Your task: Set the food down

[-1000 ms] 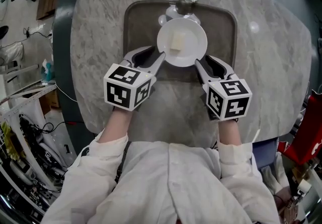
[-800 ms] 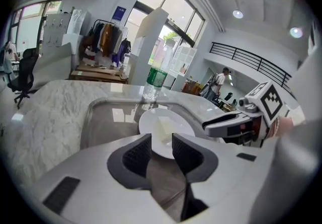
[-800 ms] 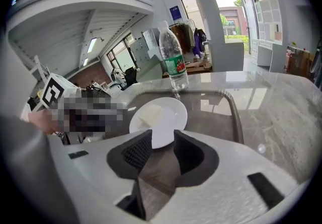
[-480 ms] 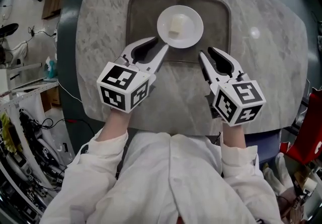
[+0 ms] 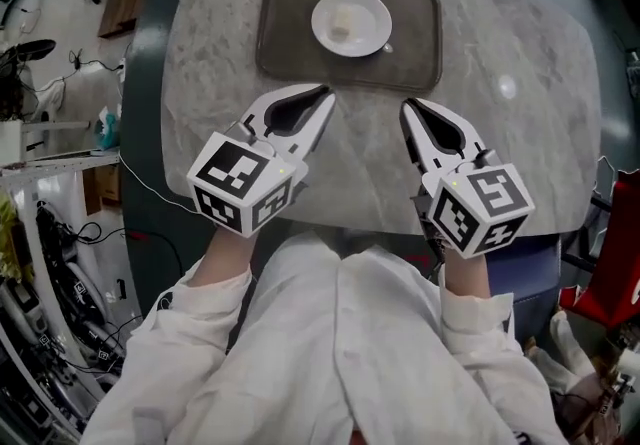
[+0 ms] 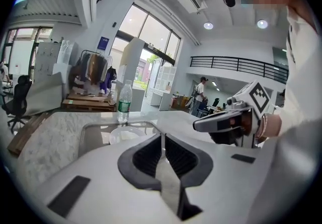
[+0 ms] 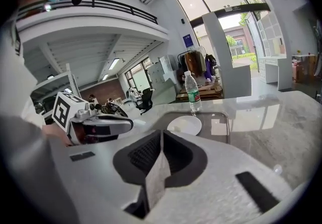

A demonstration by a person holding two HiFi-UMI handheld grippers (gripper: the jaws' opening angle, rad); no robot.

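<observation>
I logged the left claw (image 5: pixel 323 92) at 7 o'clock and the right claw (image 5: pixel 408 105) at 5 o'clock of the tray (image 5: pixel 418 51), both just closed narrow on nothing, the food (image 5: pixel 343 24) resting on its plate (image 5: pixel 372 31) in the tray at the table's (image 5: pixel 520 133) 12 o'clock.

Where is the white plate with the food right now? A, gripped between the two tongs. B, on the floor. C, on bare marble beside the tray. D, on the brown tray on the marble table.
D: the plate, with the pale piece of food on it, rests inside the brown tray on the marble table.
</observation>
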